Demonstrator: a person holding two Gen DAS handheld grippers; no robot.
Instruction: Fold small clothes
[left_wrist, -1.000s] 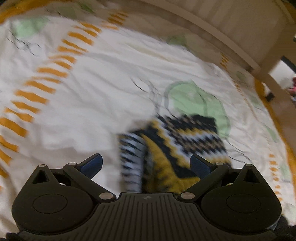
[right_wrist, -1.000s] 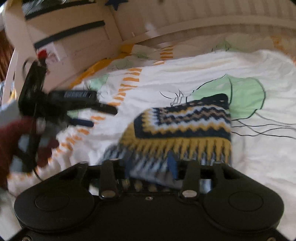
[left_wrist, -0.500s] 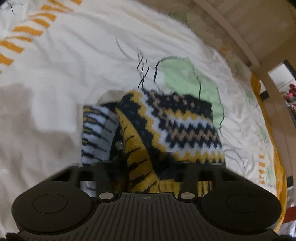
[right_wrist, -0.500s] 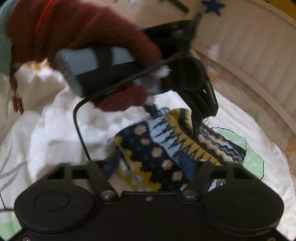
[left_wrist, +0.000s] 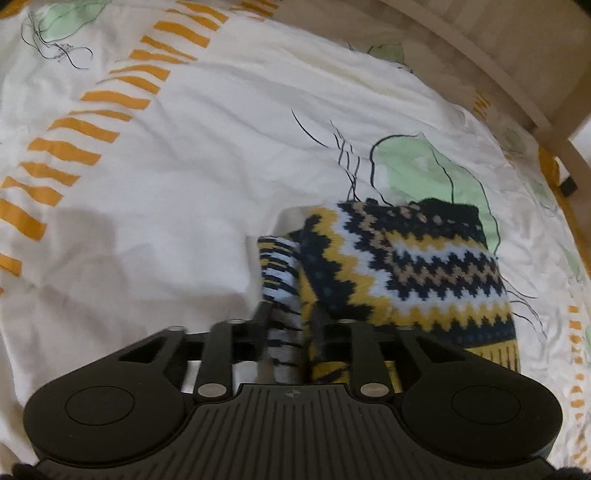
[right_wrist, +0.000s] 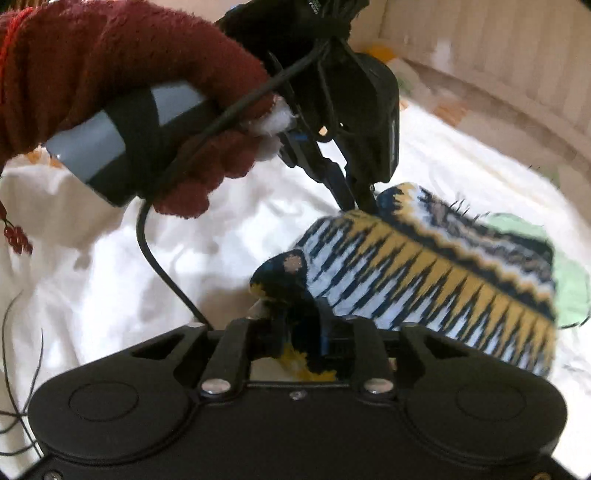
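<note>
Knitted wool in navy, yellow and pale blue zigzags, the garment (left_wrist: 402, 273) lies partly lifted off the white bed cover (left_wrist: 192, 177), towards its right edge near the wooden bed frame (left_wrist: 491, 70). The left claw (left_wrist: 290, 325) is pinched on a ribbed edge; the right claw (right_wrist: 295, 332) is pinched on another edge of the same piece. It looks light, soft and floppy, best held at hems or corners. The gloved left hand (right_wrist: 122, 85) hides part of the cover, blur smears the pattern, and the garment's kind cannot be told.
</note>
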